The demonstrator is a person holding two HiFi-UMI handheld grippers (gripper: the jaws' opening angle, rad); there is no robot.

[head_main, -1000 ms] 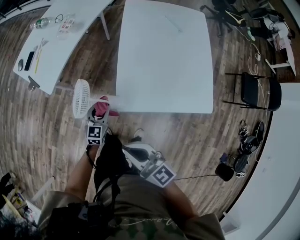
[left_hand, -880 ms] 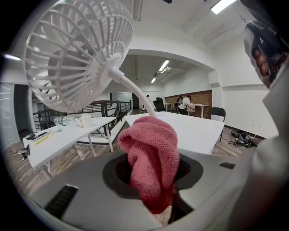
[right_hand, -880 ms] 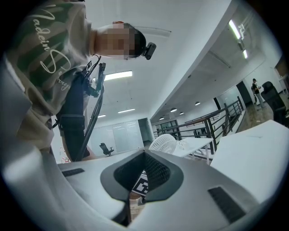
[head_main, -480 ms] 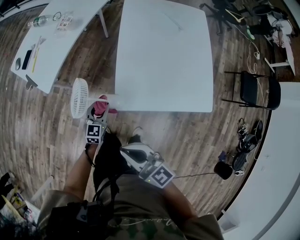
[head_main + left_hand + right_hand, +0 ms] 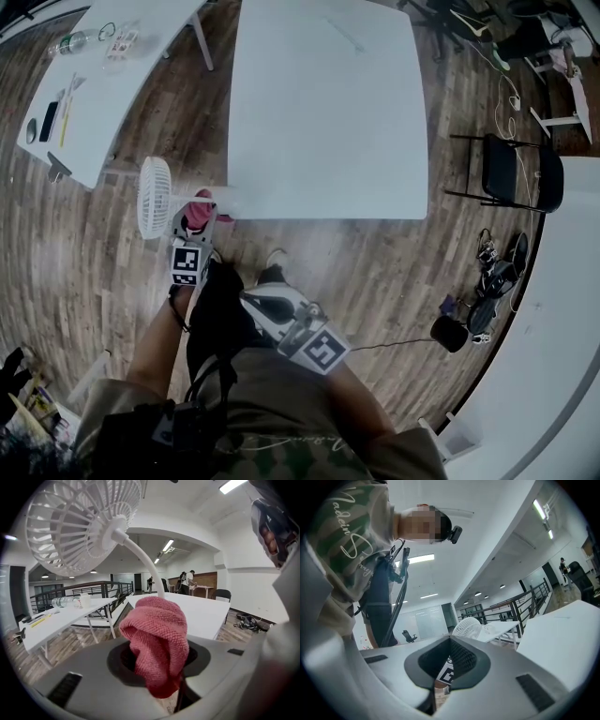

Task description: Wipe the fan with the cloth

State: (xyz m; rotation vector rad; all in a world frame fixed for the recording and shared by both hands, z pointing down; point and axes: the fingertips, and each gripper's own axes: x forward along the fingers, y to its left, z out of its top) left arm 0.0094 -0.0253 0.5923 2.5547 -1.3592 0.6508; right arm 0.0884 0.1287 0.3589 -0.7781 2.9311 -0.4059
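Now: wipe not yet begun, by the look of it; both grippers are at the near-left corner of the white table [image 5: 323, 112].
Fan: white fan [image 5: 77, 524] stands on a thin curved neck at that corner. Its head hangs out past the table edge, over the wood floor [image 5: 375, 272].
Cloth: pink cloth [image 5: 157, 639] is bunched in a wad just below the fan's rear grille. Can't tell if it touches the neck.
L gripper: left gripper [image 5: 157, 663] is clamped on the cloth, which sticks up from between the jaws.
R gripper: right gripper [image 5: 449, 663] is closed tight w/ nothing in it, well apart from the fan & aimed its way.
Risk 1: a hard push on the grille could swing the head on its neck or tip the fan off the corner, since nothing steadies it.
Risk 2: cloth is pinched by one fold only, so it may snag on the ribs & pull free.
Containers: plastic bottle [image 5: 63, 602] & cup [image 5: 84, 600] sit on the side table [image 5: 70, 616]; contents too small to tell.
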